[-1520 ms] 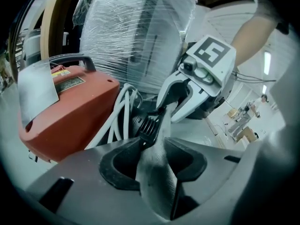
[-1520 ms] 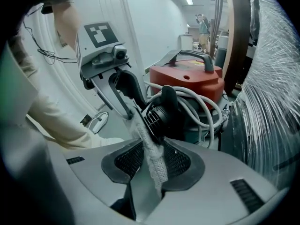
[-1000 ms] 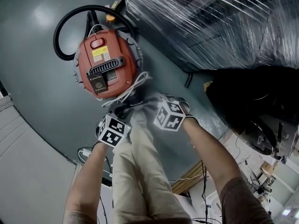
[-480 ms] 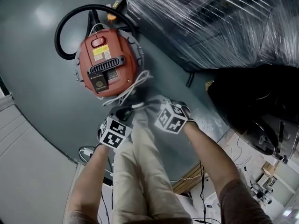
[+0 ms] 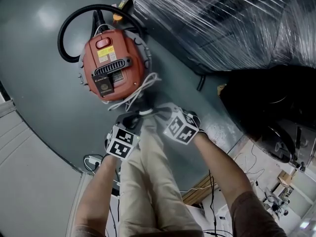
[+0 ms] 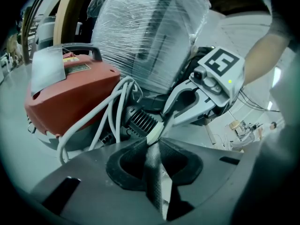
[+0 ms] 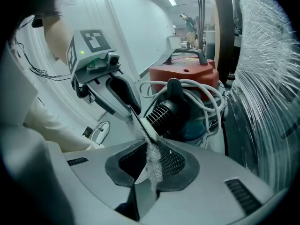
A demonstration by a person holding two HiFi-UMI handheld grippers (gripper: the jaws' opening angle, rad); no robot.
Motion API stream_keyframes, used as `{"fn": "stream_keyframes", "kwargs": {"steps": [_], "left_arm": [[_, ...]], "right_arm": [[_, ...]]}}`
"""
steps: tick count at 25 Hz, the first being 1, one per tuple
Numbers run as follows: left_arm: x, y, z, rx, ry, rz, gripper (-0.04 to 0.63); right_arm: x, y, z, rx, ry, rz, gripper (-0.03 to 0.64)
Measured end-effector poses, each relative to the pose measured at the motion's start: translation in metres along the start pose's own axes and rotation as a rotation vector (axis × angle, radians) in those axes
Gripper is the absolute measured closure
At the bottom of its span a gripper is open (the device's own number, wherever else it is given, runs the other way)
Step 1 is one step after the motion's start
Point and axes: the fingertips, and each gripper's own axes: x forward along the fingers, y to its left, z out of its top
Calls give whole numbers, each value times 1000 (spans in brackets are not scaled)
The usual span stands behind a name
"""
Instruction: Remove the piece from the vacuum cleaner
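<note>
A red vacuum cleaner (image 5: pixel 111 65) sits on the grey floor, with a black ribbed part (image 6: pixel 140 121) at its near end. Just in front of that part, both grippers meet on a thin pale piece (image 6: pixel 155 134), seen edge-on. My left gripper (image 6: pixel 154 142) is shut on it, and in the head view this gripper (image 5: pixel 129 125) is below the vacuum. From the other side, my right gripper (image 7: pixel 149 142) is shut on the same piece (image 7: pixel 140 125); in the head view it (image 5: pixel 158 113) is beside the left one. What the piece joins to is hidden.
White cable (image 5: pixel 138 93) loops loosely over the vacuum's near end. A black hose (image 5: pixel 74 28) curls behind it. A large load wrapped in plastic film (image 5: pixel 222 23) stands close on the right. The person's trouser legs (image 5: pixel 148 181) fill the lower middle. A white power strip (image 5: pixel 91 161) lies at lower left.
Both grippers stay close together at the vacuum's near end. The right gripper's marker cube has rolled a little, and the left cube sits slightly lower.
</note>
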Motion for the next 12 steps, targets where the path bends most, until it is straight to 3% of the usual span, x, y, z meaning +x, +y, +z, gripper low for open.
{"fn": "stream_keyframes", "kwargs": {"steps": [5, 12], "left_arm": [[-3, -16, -13, 50, 45, -27, 534], [-12, -16, -8, 49, 27, -16, 535]], "right_arm": [[-2, 20, -13, 32, 18, 26, 572], [-8, 23, -5, 66, -4, 5, 571]]}}
